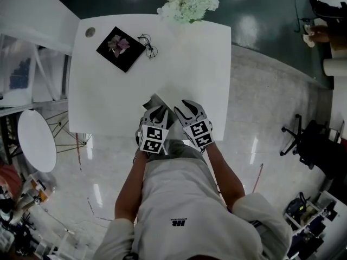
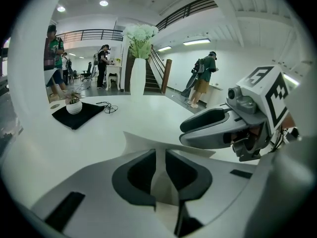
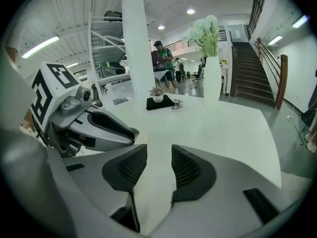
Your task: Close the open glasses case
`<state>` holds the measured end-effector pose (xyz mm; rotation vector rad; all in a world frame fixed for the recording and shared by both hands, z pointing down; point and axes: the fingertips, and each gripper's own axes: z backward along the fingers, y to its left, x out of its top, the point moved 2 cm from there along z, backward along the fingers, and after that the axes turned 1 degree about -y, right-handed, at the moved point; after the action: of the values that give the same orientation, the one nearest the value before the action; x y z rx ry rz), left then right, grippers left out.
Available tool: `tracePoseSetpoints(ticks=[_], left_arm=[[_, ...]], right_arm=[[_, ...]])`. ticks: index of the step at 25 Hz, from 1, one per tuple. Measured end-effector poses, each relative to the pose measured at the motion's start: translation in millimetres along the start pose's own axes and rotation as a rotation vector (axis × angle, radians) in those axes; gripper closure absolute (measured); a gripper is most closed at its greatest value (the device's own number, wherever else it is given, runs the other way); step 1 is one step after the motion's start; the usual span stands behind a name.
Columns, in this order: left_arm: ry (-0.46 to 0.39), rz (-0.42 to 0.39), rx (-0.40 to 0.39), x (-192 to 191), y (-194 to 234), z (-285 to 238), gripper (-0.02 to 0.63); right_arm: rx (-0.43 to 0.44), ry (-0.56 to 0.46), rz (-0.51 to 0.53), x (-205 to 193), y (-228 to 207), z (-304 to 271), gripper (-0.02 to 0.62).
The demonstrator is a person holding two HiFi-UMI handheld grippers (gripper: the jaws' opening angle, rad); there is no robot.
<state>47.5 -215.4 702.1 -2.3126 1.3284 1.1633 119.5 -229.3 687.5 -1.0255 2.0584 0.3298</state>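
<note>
In the head view, we are looking down on a white table [image 1: 206, 64]. Both grippers are hovering over its near edge, just in front of the person's body. The left gripper [image 1: 159, 111] is sitting right on the grey glasses case [image 1: 157, 99], which is lying at that near edge. The right gripper [image 1: 185, 107] is waiting just beside it, with its tips pointing toward the case. Well apart from them, at the far left corner, a black mat [image 1: 129, 59] is lying with a pair of glasses [image 1: 148, 45] touching its right edge. A bunch of white flowers [image 1: 190, 1] is standing at the far edge.

In the left gripper view, the left gripper [image 2: 161, 170] is pinching a thin pale flap of the glasses case [image 2: 137, 145]. The jaws are closing on it with only that sheet between them. The right gripper [image 2: 198, 133] is hanging just to the right. Farther back, we are seeing the mat [image 2: 89, 115], a small white pot [image 2: 74, 105] on it, the glasses [image 2: 106, 106] and a tall white vase [image 2: 137, 78].

In the right gripper view, the right gripper [image 3: 159, 170] is holding its jaws a little apart, with nothing but bare table [image 3: 223, 128] showing between the ribbed pads. The left gripper [image 3: 116, 130] is sitting close on its left. The mat [image 3: 163, 103] and vase [image 3: 212, 78] are standing far off.
</note>
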Motion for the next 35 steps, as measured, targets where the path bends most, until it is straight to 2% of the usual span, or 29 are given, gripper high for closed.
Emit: tracePoseSetpoints(ticks=[16,35], left_arm=[[0.016,0.0,-0.025,-12,-4,3,0.531],[0.016,0.024,0.007,-27,0,19,0.531]], right_arm=[[0.033,0.004,-0.027,3,19,-4,0.442],[0.08,-0.005,0.001,4,41,-3,0.442]])
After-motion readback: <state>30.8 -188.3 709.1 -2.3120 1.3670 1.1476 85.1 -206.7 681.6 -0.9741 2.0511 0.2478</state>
